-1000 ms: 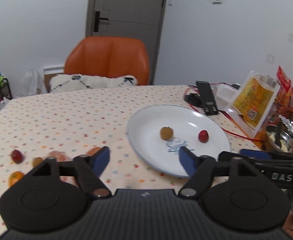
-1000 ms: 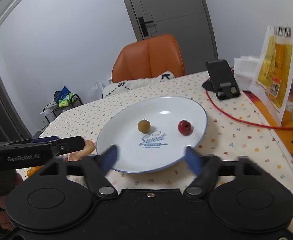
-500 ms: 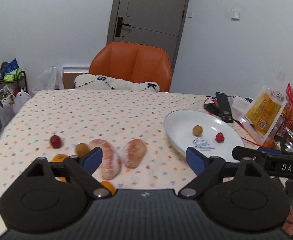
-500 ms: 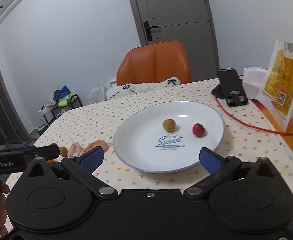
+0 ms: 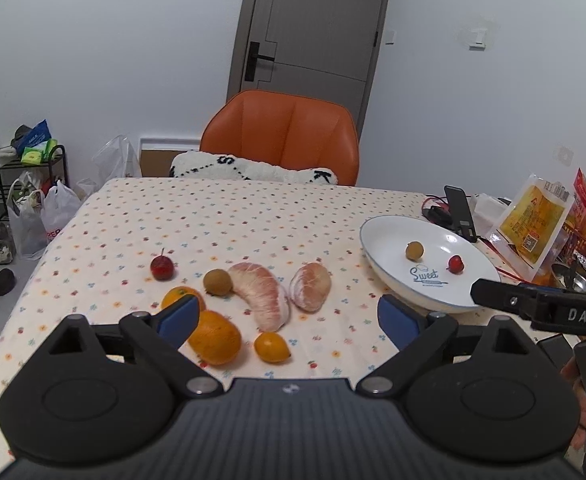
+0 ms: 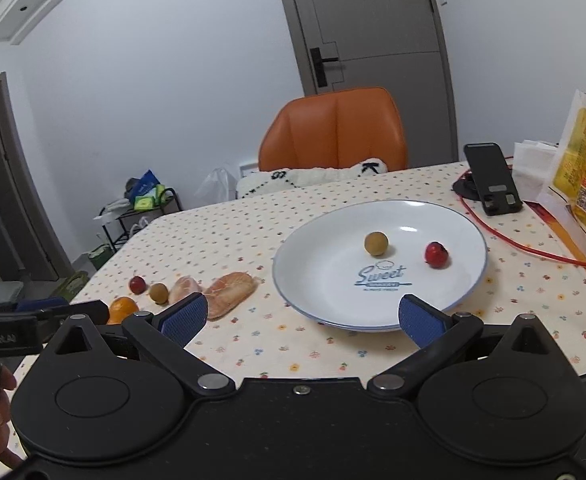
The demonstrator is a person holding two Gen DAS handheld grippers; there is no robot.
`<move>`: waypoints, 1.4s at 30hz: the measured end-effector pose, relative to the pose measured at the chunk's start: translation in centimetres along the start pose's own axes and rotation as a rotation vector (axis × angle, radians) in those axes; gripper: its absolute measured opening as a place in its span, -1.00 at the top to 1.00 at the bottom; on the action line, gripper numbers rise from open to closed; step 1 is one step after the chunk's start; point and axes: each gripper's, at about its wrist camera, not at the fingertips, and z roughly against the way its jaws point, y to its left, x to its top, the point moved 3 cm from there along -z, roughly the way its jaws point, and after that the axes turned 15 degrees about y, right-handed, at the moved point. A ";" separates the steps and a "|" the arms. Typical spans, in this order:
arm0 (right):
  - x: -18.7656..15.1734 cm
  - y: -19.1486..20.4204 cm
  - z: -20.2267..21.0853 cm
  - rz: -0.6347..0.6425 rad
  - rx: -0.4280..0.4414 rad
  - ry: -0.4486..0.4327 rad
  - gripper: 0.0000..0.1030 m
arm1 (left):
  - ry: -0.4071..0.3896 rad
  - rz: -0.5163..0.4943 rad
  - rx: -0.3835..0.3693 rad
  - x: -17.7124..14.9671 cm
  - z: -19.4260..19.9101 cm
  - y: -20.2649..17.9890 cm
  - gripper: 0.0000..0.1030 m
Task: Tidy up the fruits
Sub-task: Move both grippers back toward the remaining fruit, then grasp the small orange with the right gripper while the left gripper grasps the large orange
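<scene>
A white plate holds a brown longan and a small red fruit. Left of it on the dotted tablecloth lie two peeled pomelo segments, a brown longan, a red fruit, two oranges and a small kumquat. My left gripper is open and empty, held above the fruits. My right gripper is open and empty at the plate's near rim.
An orange chair with a white cushion stands at the table's far side. A phone on a stand, a red cable and snack bags crowd the right edge. Bags and a rack sit on the floor at left.
Both grippers have pulled back and up from the table. The left view has swung left from the plate to the loose fruits. Both stay open.
</scene>
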 end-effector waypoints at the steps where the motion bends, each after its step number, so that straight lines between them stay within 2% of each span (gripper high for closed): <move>1: -0.1 0.1 0.0 -0.002 0.013 0.002 -1.00 | 0.001 0.005 0.002 -0.1 0.0 0.2 -0.84; 10: -0.1 1.7 -0.8 0.019 0.073 0.025 -1.00 | 0.006 0.025 0.052 -1.0 -0.5 2.1 -0.84; 16: -0.1 2.5 -2.0 0.018 0.094 0.058 -1.00 | -0.001 0.053 0.041 -1.3 -0.8 3.3 -0.82; 19: -0.1 2.7 -2.6 0.017 0.099 0.070 -1.00 | -0.012 0.075 0.036 -1.3 -1.1 3.7 -0.73; 24: -0.1 2.8 -3.4 0.015 0.117 0.082 -1.00 | 0.014 0.091 0.030 -1.2 -2.2 4.1 -0.31; 26: 0.0 3.0 -3.7 0.019 0.126 0.088 -0.99 | 0.026 0.100 0.029 -1.1 -2.8 4.3 -0.23; 29: -0.1 3.5 -4.4 0.040 0.136 0.108 -0.94 | 0.040 0.109 0.032 -1.1 -3.4 4.4 -0.20; 35: -0.1 5.1 -6.0 0.081 0.169 0.150 -0.65 | 0.063 0.108 0.036 -1.1 -4.8 4.6 -0.18; 38: -0.1 5.8 -6.8 0.096 0.183 0.166 -0.52 | 0.082 0.111 0.039 -1.3 -5.5 4.7 0.20; 39: -0.1 5.9 -7.0 0.101 0.188 0.172 -0.47 | 0.084 0.117 0.037 -1.3 -5.6 4.9 0.25; 42: 0.0 6.6 -7.7 0.111 0.207 0.189 -0.35 | 0.085 0.127 0.022 -1.3 -5.4 5.2 0.26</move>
